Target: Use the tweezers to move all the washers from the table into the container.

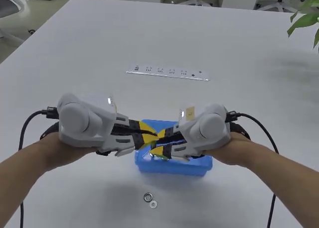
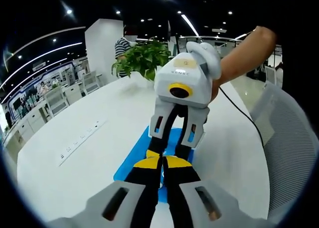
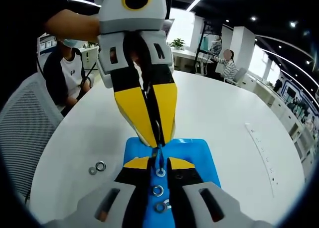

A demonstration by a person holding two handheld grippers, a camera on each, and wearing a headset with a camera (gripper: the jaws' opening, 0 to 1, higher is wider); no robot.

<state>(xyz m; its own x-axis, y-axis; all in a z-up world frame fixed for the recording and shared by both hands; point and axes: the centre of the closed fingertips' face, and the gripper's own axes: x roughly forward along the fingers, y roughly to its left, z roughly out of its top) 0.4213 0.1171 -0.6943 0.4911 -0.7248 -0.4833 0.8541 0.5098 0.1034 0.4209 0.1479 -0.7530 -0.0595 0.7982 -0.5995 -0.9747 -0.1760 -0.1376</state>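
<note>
My two grippers meet tip to tip over a blue container (image 1: pixel 173 167). My left gripper (image 1: pixel 151 135) comes in from the left and my right gripper (image 1: pixel 163 141) from the right. A thin pair of tweezers (image 3: pixel 159 156) runs between the two sets of yellow jaw tips. In the right gripper view the left gripper (image 3: pixel 156 137) is shut on its upper part, and my right gripper (image 3: pixel 159 163) is closed narrowly on its lower end. Three washers (image 3: pixel 157 190) lie inside the container (image 3: pixel 199 158). Two washers (image 1: pixel 149 199) lie on the table just in front of it, also seen as washers (image 3: pixel 97 168).
A white power strip (image 1: pixel 167 72) lies flat farther back on the white table (image 1: pixel 239 63). A mesh chair (image 3: pixel 25 133) stands at the table's edge. A potted plant (image 2: pixel 144 58) is at the far end.
</note>
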